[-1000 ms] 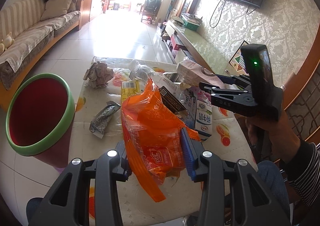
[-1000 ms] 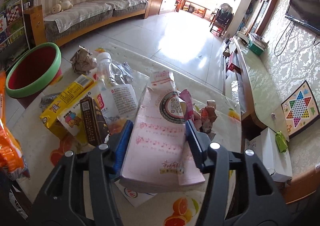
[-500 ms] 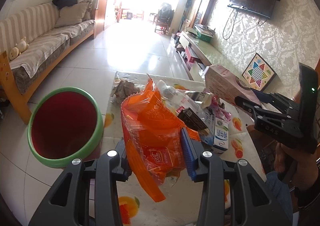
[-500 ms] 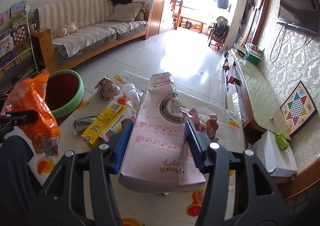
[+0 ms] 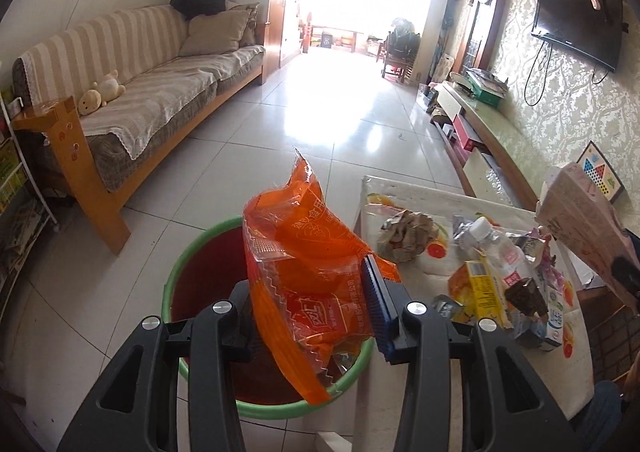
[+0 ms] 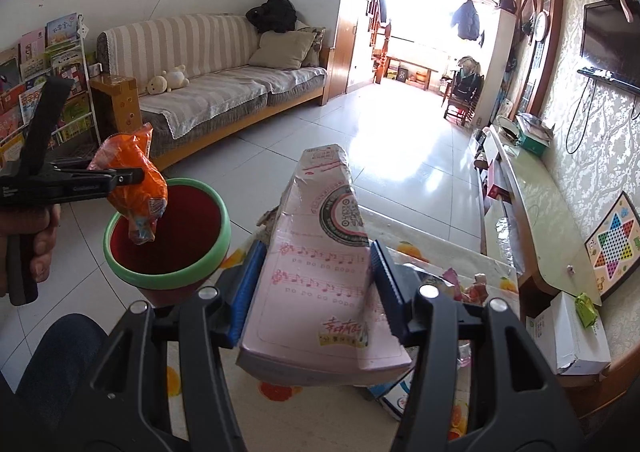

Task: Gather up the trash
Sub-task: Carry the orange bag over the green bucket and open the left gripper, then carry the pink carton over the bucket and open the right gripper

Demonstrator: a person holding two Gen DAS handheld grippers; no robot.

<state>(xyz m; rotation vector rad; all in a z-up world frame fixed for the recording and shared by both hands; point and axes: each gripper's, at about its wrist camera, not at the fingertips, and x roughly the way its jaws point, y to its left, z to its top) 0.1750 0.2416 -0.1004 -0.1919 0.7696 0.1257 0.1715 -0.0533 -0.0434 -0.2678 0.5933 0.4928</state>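
While held over the bin [image 5: 188, 276], orange snack wrapper [image 5: 308, 272] pinched between jaws of left gripper [image 5: 310, 306], jaws narrow on crinkled film. Wrapper hangs above red interior, lower tail crossing near green rim in left wrist view; right wrist view shows same wrapper [image 6: 138, 187] over bin [image 6: 216, 248] opening, left gripper [image 6: 120, 177] level beside it. Likely step: release into bin. To do well: centre wrapper farther inside rim before opening, since tail looks close to near edge; open jaws fully, as thin film may cling to ribbed pads; drop from low height, light film drifts.

Right gripper [image 6: 316, 292] closed on pink tissue pack [image 6: 320, 276], jaws wide apart to span its width, pack tilted up and forward, clear of table. Next candidate for bin, judged; bulkier, should fall cleanly.

Surface: low table [image 5: 460, 380] with fruit-print cover, just beside bin. Remaining on it: crumpled paper ball [image 5: 408, 236], clear plastic bottle [image 5: 500, 248], yellow carton [image 5: 484, 288], dark small box [image 5: 524, 298], assorted foil and wrappers, bunched together. Task well short of done, judged.

Room: tiled floor, striped sofa [image 5: 152, 91] with plush toy along left wall, wall TV [image 5: 576, 27] at right, checkers board [image 6: 612, 244] leaning by long cabinet, bright doorway at far end.
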